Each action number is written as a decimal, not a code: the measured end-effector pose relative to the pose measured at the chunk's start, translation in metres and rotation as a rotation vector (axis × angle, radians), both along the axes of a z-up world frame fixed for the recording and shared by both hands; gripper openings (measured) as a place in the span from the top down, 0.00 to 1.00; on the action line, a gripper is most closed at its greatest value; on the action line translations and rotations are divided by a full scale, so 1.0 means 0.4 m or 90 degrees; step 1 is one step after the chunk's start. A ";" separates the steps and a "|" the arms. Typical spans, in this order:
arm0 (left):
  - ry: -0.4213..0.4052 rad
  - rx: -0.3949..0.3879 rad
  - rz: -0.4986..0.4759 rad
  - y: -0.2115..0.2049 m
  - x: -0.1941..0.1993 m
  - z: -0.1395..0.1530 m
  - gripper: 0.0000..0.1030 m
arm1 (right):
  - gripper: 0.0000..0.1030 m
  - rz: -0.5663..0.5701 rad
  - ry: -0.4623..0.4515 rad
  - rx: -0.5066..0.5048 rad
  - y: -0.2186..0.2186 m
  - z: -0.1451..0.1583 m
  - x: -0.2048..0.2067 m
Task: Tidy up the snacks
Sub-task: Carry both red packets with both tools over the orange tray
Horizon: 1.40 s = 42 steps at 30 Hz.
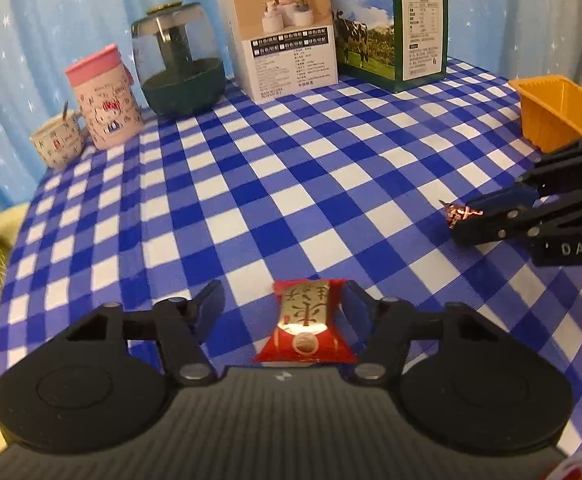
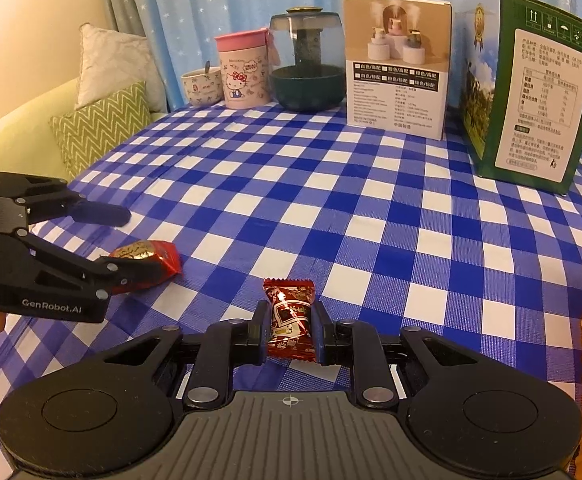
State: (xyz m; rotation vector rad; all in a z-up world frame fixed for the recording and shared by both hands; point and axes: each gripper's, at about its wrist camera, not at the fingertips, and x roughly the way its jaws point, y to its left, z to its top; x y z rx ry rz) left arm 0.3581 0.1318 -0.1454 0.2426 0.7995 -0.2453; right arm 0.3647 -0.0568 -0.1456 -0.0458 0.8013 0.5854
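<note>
A red and gold snack packet [image 1: 306, 324] lies on the checked tablecloth [image 1: 291, 184] between the fingers of my left gripper [image 1: 283, 294]. The right finger touches it and the left finger stands apart, so the gripper is open. The right wrist view shows the same packet [image 2: 147, 254] inside the left gripper [image 2: 141, 244]. My right gripper [image 2: 291, 328] is shut on a dark red wrapped candy [image 2: 290, 316], held just above the cloth. In the left wrist view that gripper [image 1: 465, 220] comes in from the right with the candy [image 1: 457, 215] at its tips.
An orange tray [image 1: 551, 112] stands at the table's right edge. Along the back are a small cup with a spoon [image 1: 57, 142], a pink tumbler [image 1: 105, 102], a green humidifier [image 1: 179, 60], a white box [image 1: 279, 32] and a green carton [image 1: 407, 24]. A sofa with cushions [image 2: 99, 128] lies left.
</note>
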 end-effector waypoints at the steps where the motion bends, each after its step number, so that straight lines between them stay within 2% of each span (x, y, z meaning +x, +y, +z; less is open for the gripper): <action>1: 0.006 -0.004 -0.001 -0.003 0.001 -0.003 0.45 | 0.79 0.000 0.000 -0.001 -0.001 -0.001 0.000; 6: 0.026 -0.008 -0.001 -0.014 0.001 -0.017 0.66 | 0.79 -0.004 0.004 -0.001 0.000 -0.004 0.002; 9: 0.036 -0.028 0.027 -0.004 0.004 -0.014 0.70 | 0.79 -0.008 0.009 -0.002 0.001 -0.008 0.004; 17: 0.059 -0.088 0.100 -0.009 -0.024 0.007 0.75 | 0.79 -0.030 0.024 -0.002 -0.010 0.001 -0.006; 24: 0.049 -0.112 0.118 -0.087 -0.104 0.039 0.75 | 0.79 -0.069 0.035 0.008 -0.068 0.040 -0.063; 34: 0.023 -0.137 0.130 -0.177 -0.276 0.107 0.75 | 0.79 -0.116 0.037 0.015 -0.184 0.105 -0.217; 42: 0.018 -0.167 0.163 -0.226 -0.417 0.154 0.75 | 0.79 -0.182 0.059 0.048 -0.304 0.146 -0.385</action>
